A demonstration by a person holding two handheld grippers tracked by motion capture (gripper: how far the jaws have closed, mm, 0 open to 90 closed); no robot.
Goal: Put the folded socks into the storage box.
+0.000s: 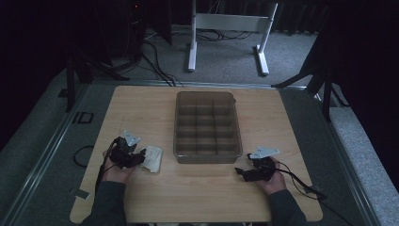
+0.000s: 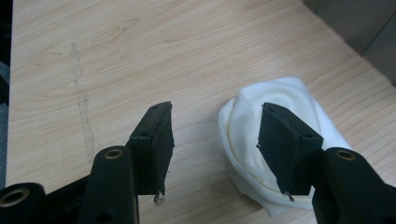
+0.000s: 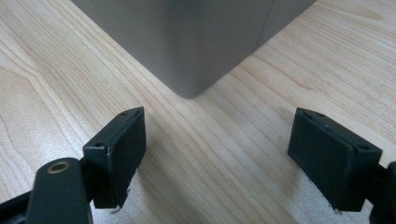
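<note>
A white rolled cloth lies on the wooden table, left of the grey divided tray. My left gripper sits low at the cloth's left edge, held by a hand. In the left gripper view the left gripper is open; the cloth lies partly between the jaws and partly under the right one, with bare wood by the other pad. My right gripper rests near the tray's front right corner. It stands wide open over bare wood, facing the tray corner.
The tray has several compartments, and nothing shows in them. Cables trail from the right gripper toward the table's right front edge. Beyond the table's far edge stand white table legs and dark stands on grey carpet.
</note>
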